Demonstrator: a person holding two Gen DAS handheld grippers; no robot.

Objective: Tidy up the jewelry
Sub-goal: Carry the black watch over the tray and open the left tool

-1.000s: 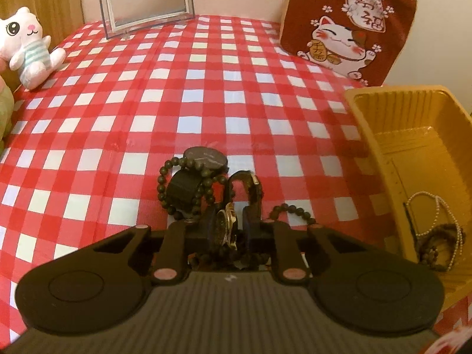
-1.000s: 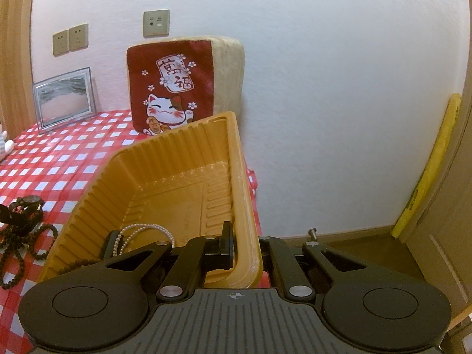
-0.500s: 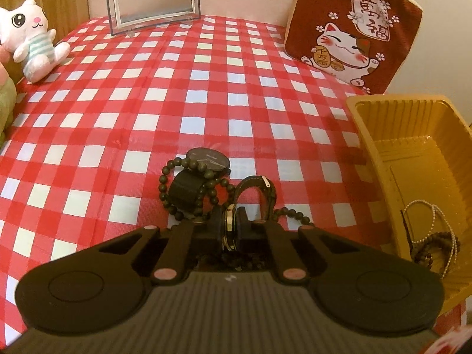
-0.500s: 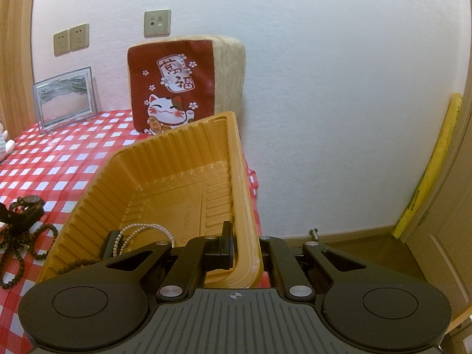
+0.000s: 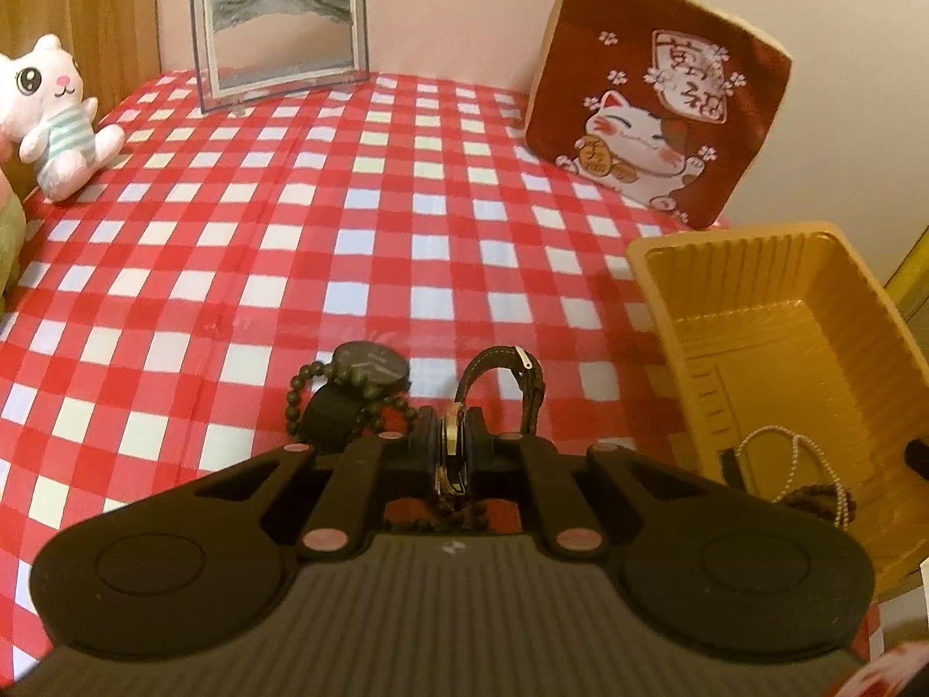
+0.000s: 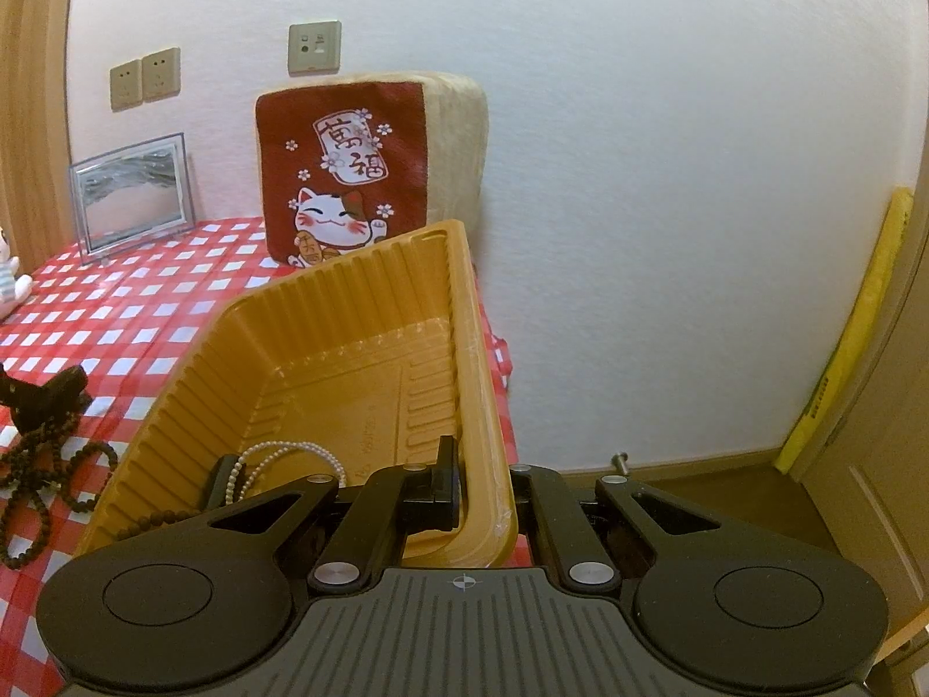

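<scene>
Left wrist view only: left gripper (image 5: 450,446) pinched tight on the gold-rimmed case of a wristwatch (image 5: 504,372), dark strap arching up and forward past the fingertips, clear of the cloth. Just left of it, a second black watch (image 5: 366,369) tangled in a dark bead strand (image 5: 302,401), resting on the red-checked tablecloth (image 5: 232,244). Yellow tray (image 5: 749,302) at right edge, well apart from the held watch; pearl necklace (image 5: 807,464) and a dark bead bracelet (image 5: 818,499) inside its near end. White plush cat (image 5: 52,116) at far left, framed panel (image 5: 278,29) against the back wall, lucky-cat cushion (image 5: 656,116) behind the tray. Right wrist view only: right gripper (image 6: 485,488) clamped narrow on the tray's near right rim, left finger inside the wall, right finger outside; tray tipped up toward the right side. Wall sockets (image 6: 145,78), bare floor and a yellow strip (image 6: 853,325) by a door frame also visible only here. Left gripper barely seen from this side, just a dark shape at the left edge above trailing beads. Pose: left gripper pitched steeply down over the cloth; right gripper angled moderately down, aimed along the tray's right wall.
</scene>
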